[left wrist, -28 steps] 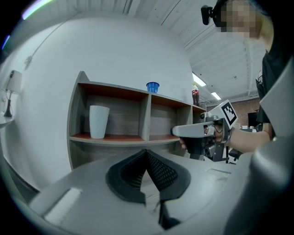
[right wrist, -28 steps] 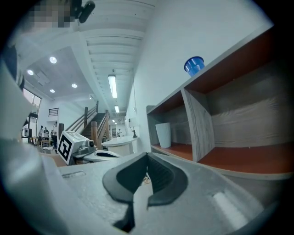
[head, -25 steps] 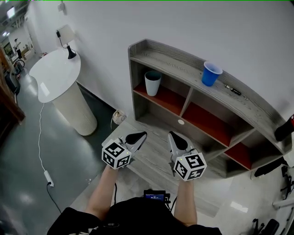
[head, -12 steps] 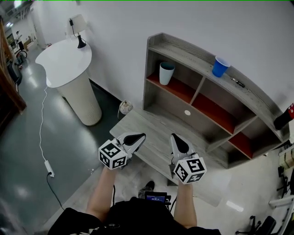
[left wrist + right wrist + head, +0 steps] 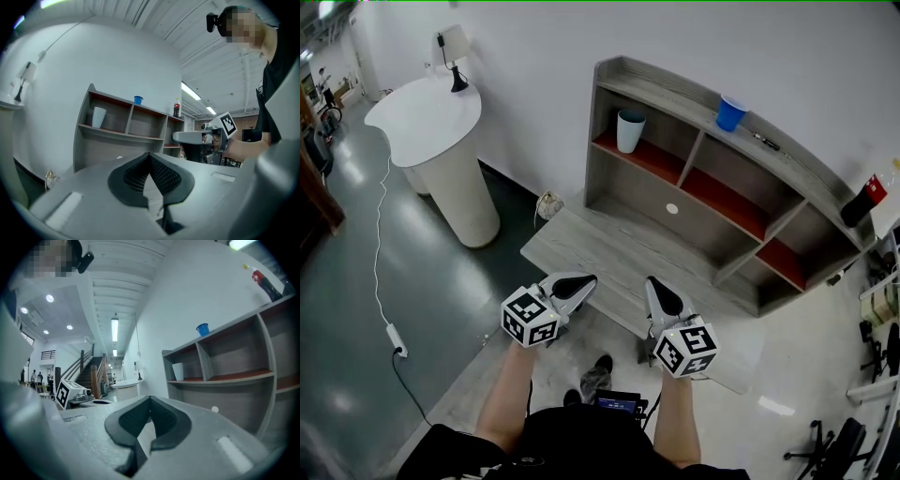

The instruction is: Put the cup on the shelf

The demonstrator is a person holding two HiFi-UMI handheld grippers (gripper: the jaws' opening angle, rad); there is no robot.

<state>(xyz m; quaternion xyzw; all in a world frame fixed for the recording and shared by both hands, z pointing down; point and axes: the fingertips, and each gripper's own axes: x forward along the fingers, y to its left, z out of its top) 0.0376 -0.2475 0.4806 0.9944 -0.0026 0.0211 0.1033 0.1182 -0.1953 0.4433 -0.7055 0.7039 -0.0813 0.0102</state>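
Head view: the left gripper (image 5: 570,285) and right gripper (image 5: 660,296) are held low in front of the person, well short of the shelf (image 5: 675,92), and neither carries anything. Two cups are present, and both are already on the shelf. A white cup (image 5: 630,130) stands upright in the upper left compartment, and a blue cup (image 5: 731,112) stands upright on the top board. Which one the task means cannot be told. A low platform (image 5: 581,251) lies between the person and the shelf, and a round table (image 5: 422,111) stands to the left. Left gripper view: the jaws are closed tip to tip with nothing between them. The white cup (image 5: 98,117) and blue cup (image 5: 138,100) show far ahead, and a bottle (image 5: 176,108) stands on the top board further right. Right gripper view: the jaws are likewise closed and empty, with the same two cups (image 5: 178,371) (image 5: 203,329) at a distance. Assessment: the blue cup looks like thin plastic, so it is probably light and easily squashed or tipped. It is best pinched gently across the wall below the rim. The white cup looks stiffer, but its material is uncertain.
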